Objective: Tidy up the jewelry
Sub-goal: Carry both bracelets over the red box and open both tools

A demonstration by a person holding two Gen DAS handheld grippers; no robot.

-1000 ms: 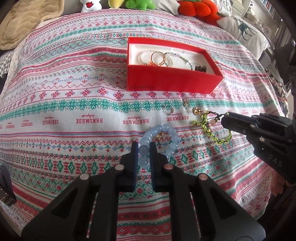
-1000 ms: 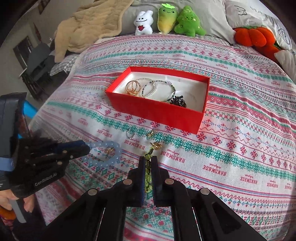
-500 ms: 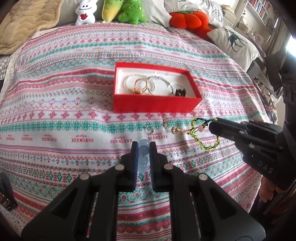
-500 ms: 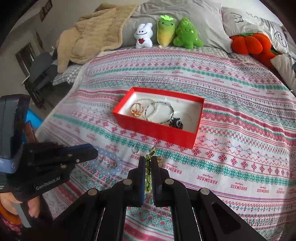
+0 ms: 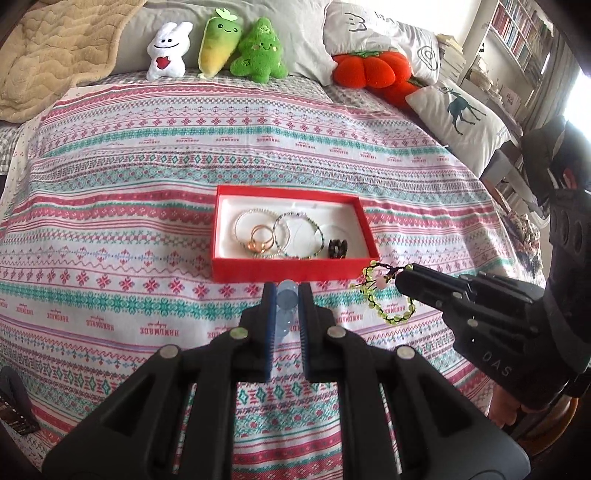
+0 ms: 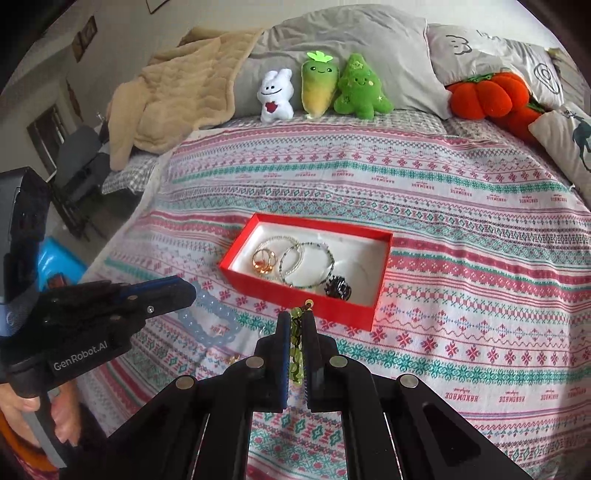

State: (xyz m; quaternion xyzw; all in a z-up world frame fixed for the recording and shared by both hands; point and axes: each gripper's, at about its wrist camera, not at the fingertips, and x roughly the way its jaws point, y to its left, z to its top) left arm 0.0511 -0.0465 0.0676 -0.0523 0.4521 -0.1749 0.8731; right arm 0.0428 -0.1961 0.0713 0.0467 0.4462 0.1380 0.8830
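My left gripper (image 5: 287, 295) is shut on a pale blue bead bracelet (image 5: 286, 297), which hangs clear of the patterned blanket (image 5: 129, 258). In the right wrist view that bracelet (image 6: 216, 323) dangles from the left gripper (image 6: 186, 295). My right gripper (image 6: 296, 325) is shut on a green bead bracelet (image 6: 295, 345); in the left wrist view its loop (image 5: 386, 308) hangs below the right gripper (image 5: 400, 282). Just beyond both stands the open red box (image 5: 291, 271) (image 6: 343, 315) with bead bracelets (image 5: 280, 232), gold rings (image 5: 260, 240) and a small dark piece (image 5: 337, 248) inside.
A small gold piece (image 6: 232, 358) lies on the blanket under the grippers. Plush toys (image 5: 218, 48), pillows (image 5: 458, 107) and a beige throw (image 5: 48, 51) line the bed's far end. A chair (image 6: 79, 155) stands off the left edge, shelves (image 5: 517, 33) to the right.
Both grippers have risen and tilted up, lifting the blue and green bracelets off the blanket. The red box now sits lower and smaller in both views.
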